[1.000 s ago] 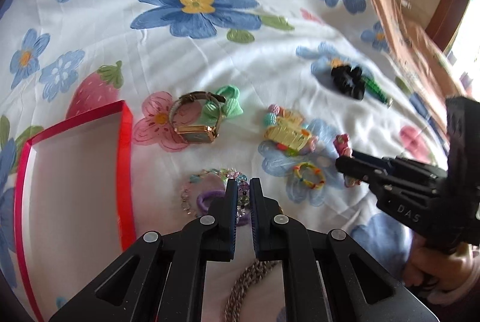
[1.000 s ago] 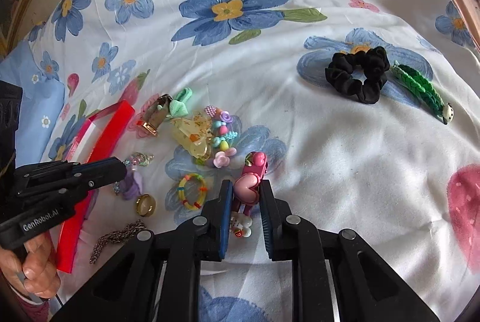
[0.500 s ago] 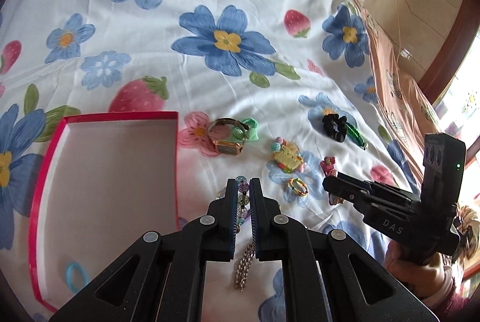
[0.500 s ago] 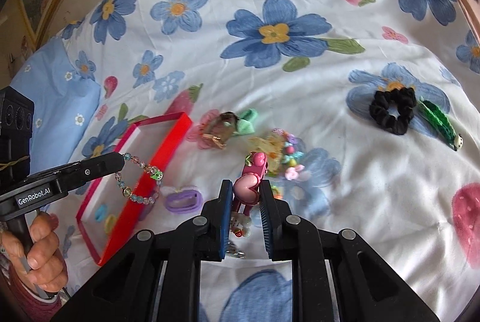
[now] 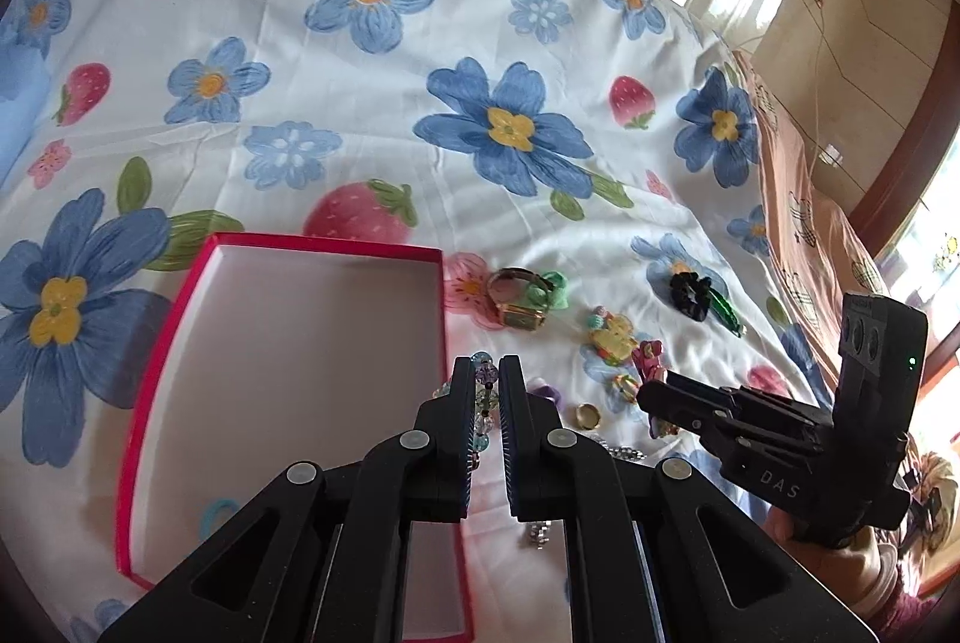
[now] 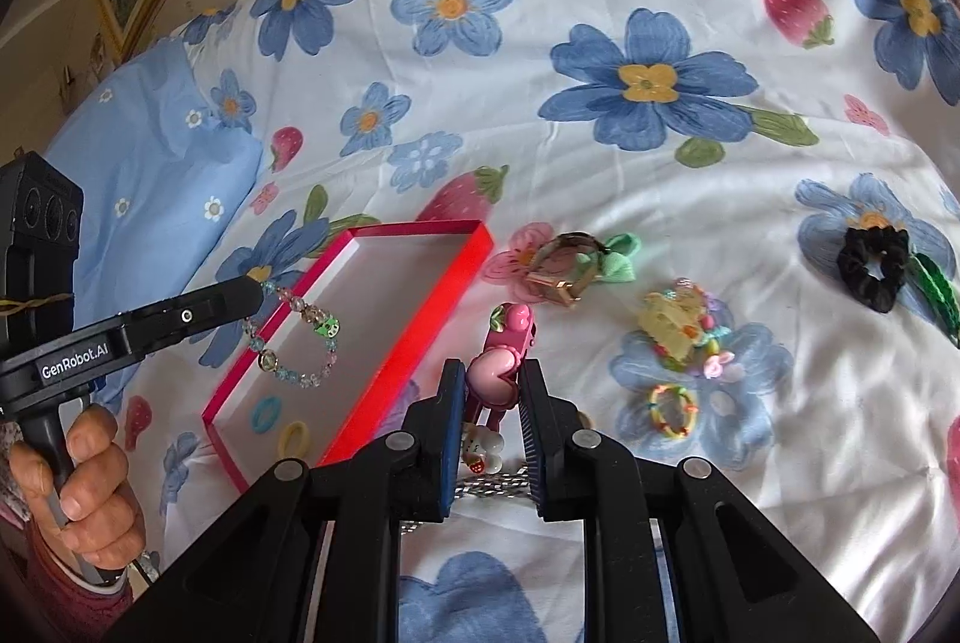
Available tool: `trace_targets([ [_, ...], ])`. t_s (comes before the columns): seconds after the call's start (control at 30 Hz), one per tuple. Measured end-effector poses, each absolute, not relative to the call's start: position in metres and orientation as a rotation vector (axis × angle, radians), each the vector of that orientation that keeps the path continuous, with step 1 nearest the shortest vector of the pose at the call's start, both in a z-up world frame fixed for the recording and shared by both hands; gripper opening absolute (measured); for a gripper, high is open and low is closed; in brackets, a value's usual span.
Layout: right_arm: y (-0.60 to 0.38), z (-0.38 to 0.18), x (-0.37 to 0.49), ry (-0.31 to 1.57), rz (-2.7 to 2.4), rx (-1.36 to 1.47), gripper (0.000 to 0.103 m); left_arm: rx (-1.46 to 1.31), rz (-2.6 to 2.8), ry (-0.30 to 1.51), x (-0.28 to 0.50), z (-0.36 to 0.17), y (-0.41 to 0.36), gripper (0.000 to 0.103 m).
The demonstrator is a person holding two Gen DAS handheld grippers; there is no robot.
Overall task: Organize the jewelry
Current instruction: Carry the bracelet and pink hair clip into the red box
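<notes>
My left gripper is shut on a beaded bracelet, which hangs from its tip over the red box's near edge. My right gripper is shut on a pink heart hair clip, held above the bed just right of the red box. The red box has a white floor with small hair ties in it. Each gripper shows in the other's view: the right one, the left one.
On the floral sheet lie a gold watch, a green bow, a yellow claw clip, a rainbow bead ring, a black scrunchie, a green clip, a gold ring, a silver chain. A blue pillow lies left.
Both grippers rose from the sheet with their items. The left lifted the bracelet and moved over the red box; the right carried the pink clip up and toward the box.
</notes>
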State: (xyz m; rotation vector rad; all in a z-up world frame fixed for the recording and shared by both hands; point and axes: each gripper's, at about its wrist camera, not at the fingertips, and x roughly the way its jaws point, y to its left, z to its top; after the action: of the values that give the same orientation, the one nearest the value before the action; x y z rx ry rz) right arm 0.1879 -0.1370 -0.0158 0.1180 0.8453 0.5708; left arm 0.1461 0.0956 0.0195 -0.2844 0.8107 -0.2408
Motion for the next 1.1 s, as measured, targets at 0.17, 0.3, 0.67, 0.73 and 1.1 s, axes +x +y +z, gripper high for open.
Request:
trace_targets([
  [0.17,-0.11,-0.017,0.187,0.859,0.624,0.099,0.018,-0.307,-0.191,0.814,0.143,0.015,0.114,0.007],
  [0.3,-0.081,-0.02,0.186,0.871,0.68,0.072,0.018,-0.327,-0.15,0.83,0.144,0.006,0.13,0.007],
  [0.67,-0.001,-0.044,0.192,0.943,0.818,-0.009,0.018,-0.364,-0.052,0.866,0.155,-0.025,0.165,0.007],
  [0.73,0.01,-0.052,0.194,0.961,0.828,-0.031,0.018,-0.379,-0.041,0.878,0.156,-0.033,0.17,0.007],
  [1.1,0.035,-0.081,0.202,1.04,0.826,-0.137,0.018,-0.384,0.035,0.952,0.167,-0.07,0.182,0.007],
])
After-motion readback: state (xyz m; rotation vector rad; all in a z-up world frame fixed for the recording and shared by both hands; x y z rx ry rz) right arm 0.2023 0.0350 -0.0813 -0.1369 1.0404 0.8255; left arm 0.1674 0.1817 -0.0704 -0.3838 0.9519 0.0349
